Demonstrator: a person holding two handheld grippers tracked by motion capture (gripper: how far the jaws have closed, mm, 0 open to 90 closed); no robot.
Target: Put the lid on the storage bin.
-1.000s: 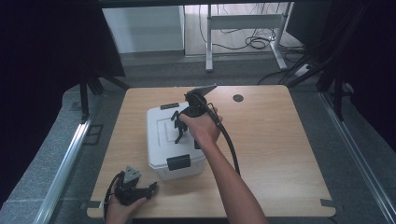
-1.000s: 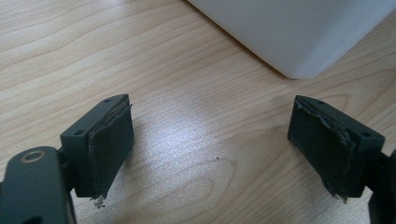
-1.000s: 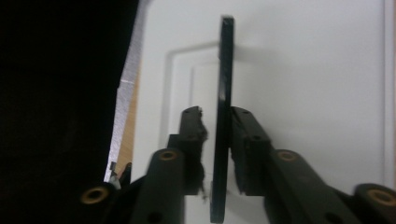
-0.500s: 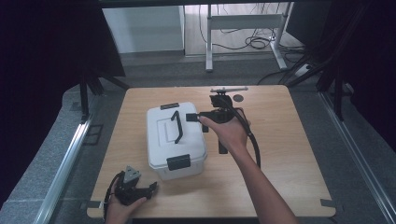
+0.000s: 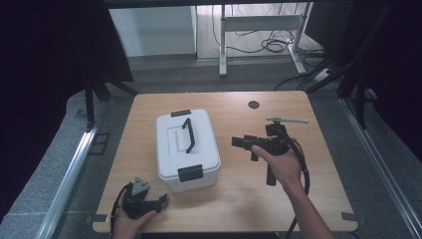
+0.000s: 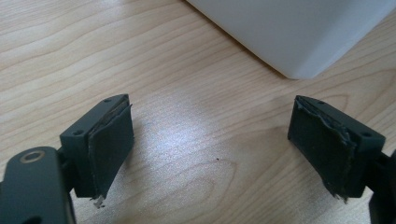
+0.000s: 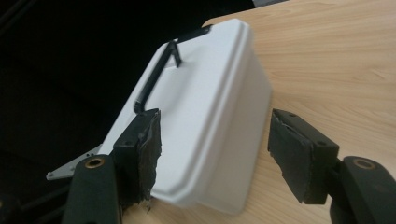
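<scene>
One white box (image 5: 186,149) w/ black handle (image 5: 188,134) sits mid-tabletop (image 5: 234,209), two claws nearby: right claw (image 5: 240,143) just beside its right side, jaws just opened wide & empty, left claw (image 5: 161,200) wide, empty, near front edge; bare wood all round.

Your right tongs (image 5: 244,146) have let go of the white box's handle (image 5: 188,135), jaws opening, and swung out right over the surface (image 5: 239,199)
</scene>
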